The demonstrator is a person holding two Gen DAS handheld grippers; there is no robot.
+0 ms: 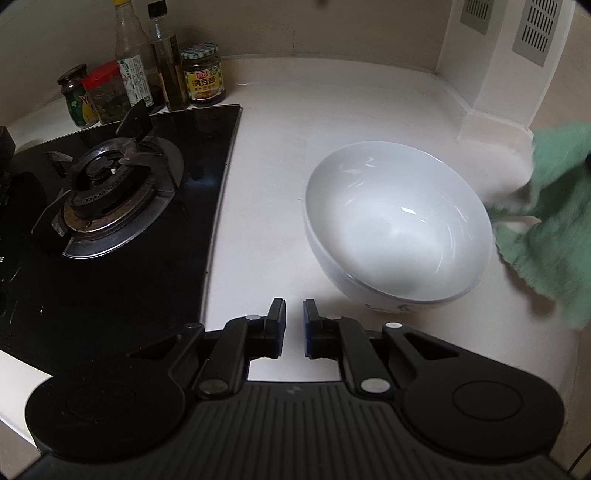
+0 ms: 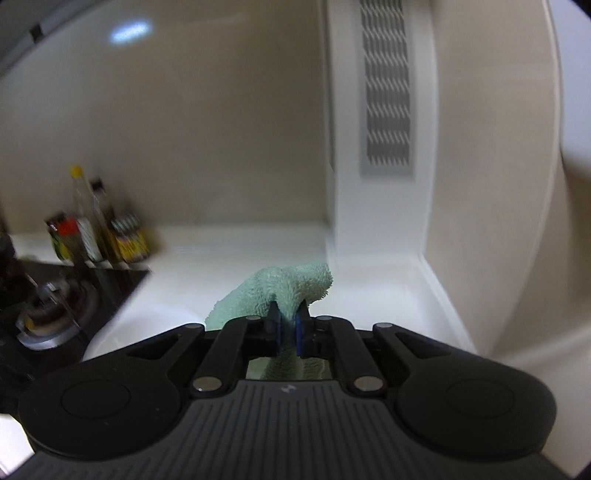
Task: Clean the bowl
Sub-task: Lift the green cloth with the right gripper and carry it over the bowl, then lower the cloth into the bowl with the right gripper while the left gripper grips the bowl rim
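Our left gripper (image 1: pixel 294 314) hovers low over the pale countertop (image 1: pixel 280 155) with its two blue-padded fingers (image 1: pixel 277 321) set a narrow gap apart and nothing between them, so we read it as released and empty. Just ahead and to its right sits the white bowl (image 1: pixel 399 225), resting on the counter and tipped so that its open mouth faces toward us; its inside looks glossy and bare, with a few bright reflections. A small dark printed mark shows on its outer wall near the base.

At the bowl's right side, near its rim, we see a green cloth (image 1: pixel 554 218), blurred; we cannot tell from this view whether it touches the bowl.

From the right wrist view, our right gripper (image 2: pixel 287 325) is clenched on that cloth (image 2: pixel 280 291), which bunches up between the jaws and folds forward over them, with more of it hanging beneath the fingers.

Left of the bowl, well apart from it, lies a black glass gas hob (image 1: pixel 122 236) with one burner (image 1: pixel 107 188) and its metal pan supports. Behind the hob, against the back wall, stands a cluster of sauce bottles and jars (image 1: pixel 147 81). On the right, a white wall column carries grey vent grilles (image 1: pixel 533 29).
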